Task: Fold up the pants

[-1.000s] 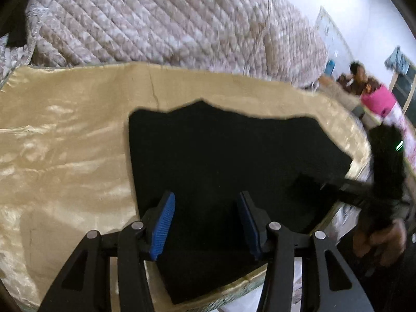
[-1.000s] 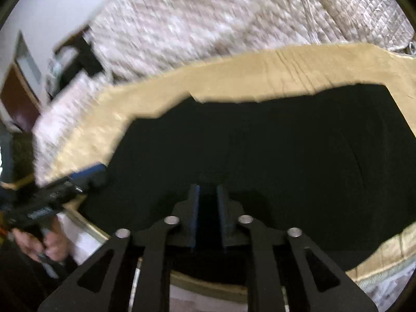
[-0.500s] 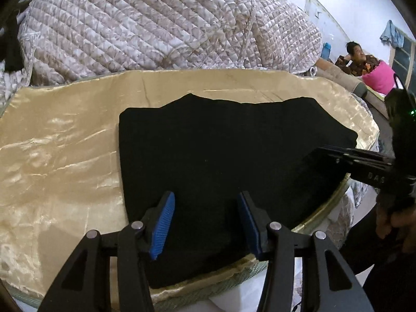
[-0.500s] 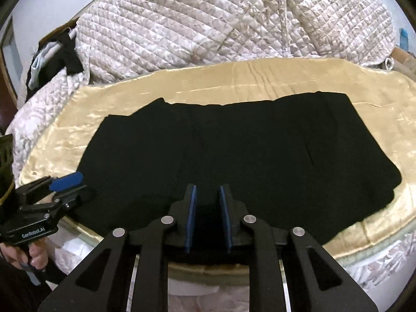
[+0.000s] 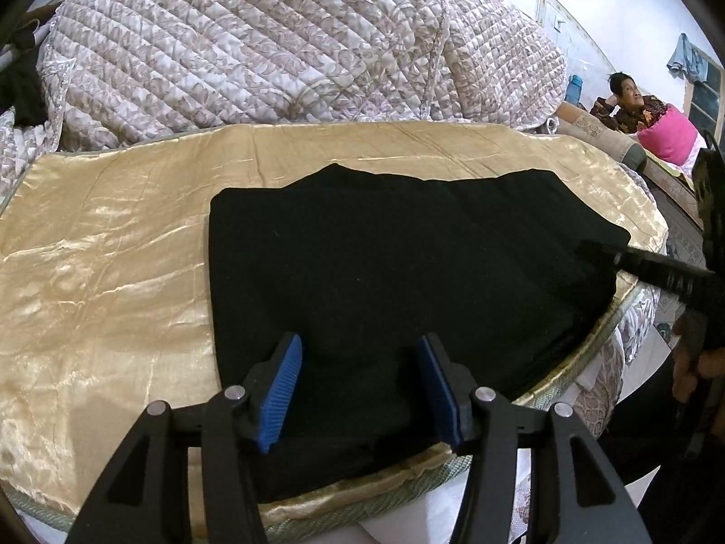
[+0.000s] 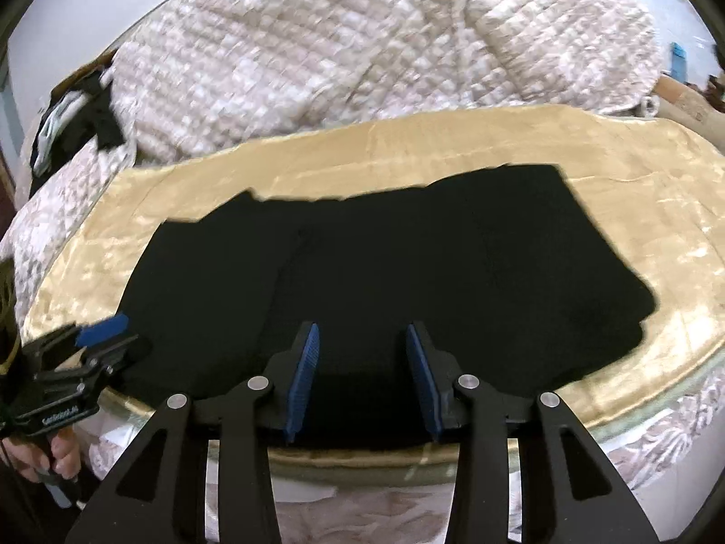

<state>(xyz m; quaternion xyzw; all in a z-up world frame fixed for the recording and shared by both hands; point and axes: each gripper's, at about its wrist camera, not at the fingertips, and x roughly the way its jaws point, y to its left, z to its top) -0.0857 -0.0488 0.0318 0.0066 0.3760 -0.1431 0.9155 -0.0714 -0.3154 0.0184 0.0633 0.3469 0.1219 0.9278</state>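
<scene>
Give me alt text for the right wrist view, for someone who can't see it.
Black pants lie flat on a gold satin cloth. The right gripper hangs over their near edge; its jaws have just been opening, blue pads apart with nothing between them. The left gripper enters at lower left, and a quilt is heaped behind.

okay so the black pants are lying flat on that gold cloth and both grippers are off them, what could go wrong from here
1. The pants lie close to the near edge of the gold cloth; a tug toward the person could drag them off.
2. The cloth looks shiny and wrinkled, so it may slide or bunch with the pants.
3. The right gripper, whose jaws have just been opening, and the left gripper are both open and holding nothing; on flat black fabric, either may pinch several layers.
</scene>
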